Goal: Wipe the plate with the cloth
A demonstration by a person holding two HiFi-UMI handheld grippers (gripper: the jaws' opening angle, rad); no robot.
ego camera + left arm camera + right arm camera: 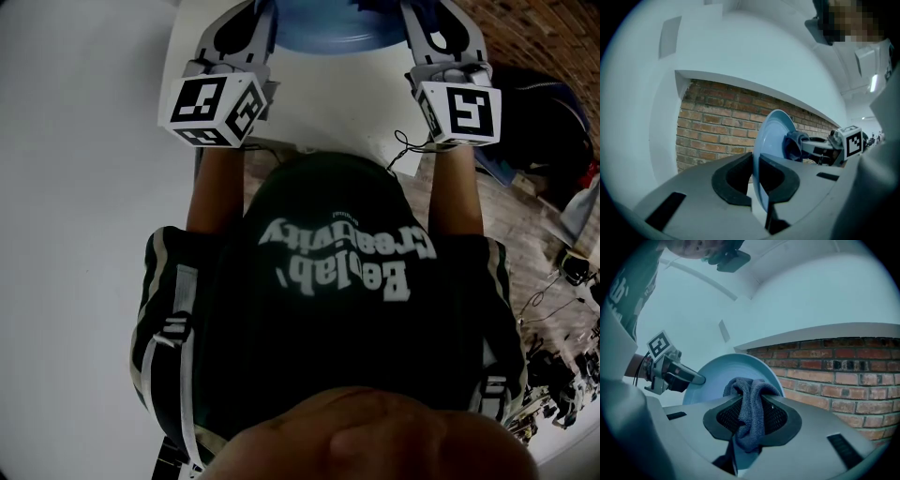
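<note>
Out front, left gripper point(756, 164) clamped on upright plate point(772, 133), right gripper point(751, 404) level, pinching cloth point(749, 430)

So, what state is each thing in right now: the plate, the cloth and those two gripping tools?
Plate: standing on edge, held by its rim.
Cloth: bunched up, pinched, lying against the plate's face.
Left gripper: shut on the plate's rim.
Right gripper: shut on the cloth.
</note>
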